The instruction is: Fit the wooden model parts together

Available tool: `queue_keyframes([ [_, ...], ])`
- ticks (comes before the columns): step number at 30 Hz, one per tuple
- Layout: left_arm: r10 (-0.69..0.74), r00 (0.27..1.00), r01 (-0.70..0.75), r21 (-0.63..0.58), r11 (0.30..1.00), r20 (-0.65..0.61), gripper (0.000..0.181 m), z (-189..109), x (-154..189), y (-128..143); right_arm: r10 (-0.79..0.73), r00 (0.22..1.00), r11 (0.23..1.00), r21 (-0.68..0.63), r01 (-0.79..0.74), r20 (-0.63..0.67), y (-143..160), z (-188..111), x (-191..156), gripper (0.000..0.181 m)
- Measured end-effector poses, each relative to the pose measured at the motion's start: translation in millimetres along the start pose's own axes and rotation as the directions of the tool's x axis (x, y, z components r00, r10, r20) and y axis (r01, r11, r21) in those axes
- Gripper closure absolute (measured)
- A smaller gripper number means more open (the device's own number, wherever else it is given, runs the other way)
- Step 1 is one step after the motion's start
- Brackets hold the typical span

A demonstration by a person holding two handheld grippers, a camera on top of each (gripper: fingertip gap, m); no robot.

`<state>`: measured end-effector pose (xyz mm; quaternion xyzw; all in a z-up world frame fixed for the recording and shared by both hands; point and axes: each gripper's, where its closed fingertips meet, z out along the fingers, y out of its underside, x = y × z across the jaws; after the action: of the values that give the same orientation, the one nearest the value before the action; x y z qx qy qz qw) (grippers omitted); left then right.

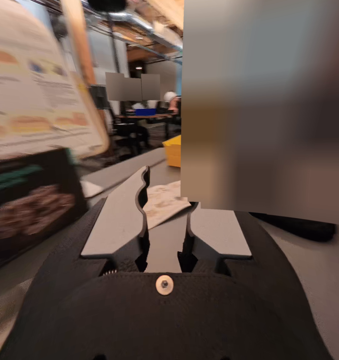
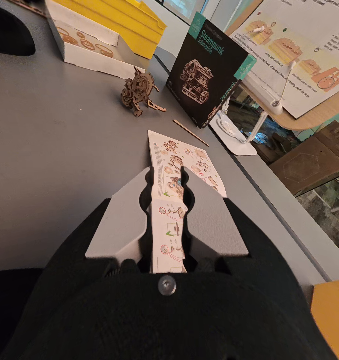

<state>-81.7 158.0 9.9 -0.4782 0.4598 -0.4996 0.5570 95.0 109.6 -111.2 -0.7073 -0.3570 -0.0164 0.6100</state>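
A small, partly built dark wooden model (image 2: 139,91) stands on the grey table (image 2: 57,155), well ahead of my right gripper (image 2: 166,168). A thin wooden stick (image 2: 191,133) lies to its right. My right gripper is open and empty, hovering over the folded instruction sheet (image 2: 176,155). My left gripper (image 1: 165,173) is open and empty above the table; a blur patch hides its right fingertip. The left wrist view is smeared by motion and shows the instruction sheet (image 1: 164,200) just ahead, but no model.
The model's black box (image 2: 205,72) stands upright behind the stick; it also shows in the left wrist view (image 1: 32,204). A white tray of wooden part sheets (image 2: 87,41) and a yellow bin (image 2: 125,23) sit at the back. A printed board on a white stand (image 2: 293,48) rises past the table's right edge. The gap from one gripper's tips to the other's is roughly 25 cm.
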Motion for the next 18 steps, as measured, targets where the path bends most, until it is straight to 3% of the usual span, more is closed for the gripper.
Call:
queue_keyframes([
  [2, 0.119, 0.974, -0.109, -0.063, 0.992, 0.194, 0.144, -41, -45, -26, 0.025, 1.0, 1.0, 0.017, -0.025, -0.005, -2, -3, 3, 0.156],
  [5, 0.324, 0.823, -0.191, -0.31, 0.931, 0.467, 0.137, -129, -119, -59, 0.039, 0.999, 0.999, 0.03, -0.039, -0.004, -3, -5, 5, 0.156],
  [9, 0.507, 0.669, -0.056, -0.643, 0.764, 0.543, 0.136, -227, -161, -67, 0.015, 1.0, 1.0, 0.005, -0.015, 0.012, 0, -1, 0, 0.156],
  [11, 0.537, 0.608, 0.101, -0.727, 0.679, 0.586, 0.138, -279, -172, -62, -0.011, 1.0, 1.0, -0.002, 0.011, 0.012, 0, 0, -2, 0.156],
  [13, 0.511, 0.544, 0.222, -0.702, 0.677, 0.665, 0.14, -336, -176, -57, -0.033, 0.999, 0.999, -0.007, 0.033, 0.013, -1, 0, -3, 0.156],
  [15, 0.328, 0.52, 0.406, -0.566, 0.717, 0.789, 0.142, -386, -171, -33, -0.063, 0.998, 0.998, -0.014, 0.063, 0.013, -5, 0, -3, 0.156],
  [18, 0.037, 0.463, 0.563, -0.326, 0.759, 0.886, 0.144, -435, -150, 4, -0.059, 0.996, 0.998, 0.0, 0.059, 0.073, -30, 10, -18, 0.154],
])
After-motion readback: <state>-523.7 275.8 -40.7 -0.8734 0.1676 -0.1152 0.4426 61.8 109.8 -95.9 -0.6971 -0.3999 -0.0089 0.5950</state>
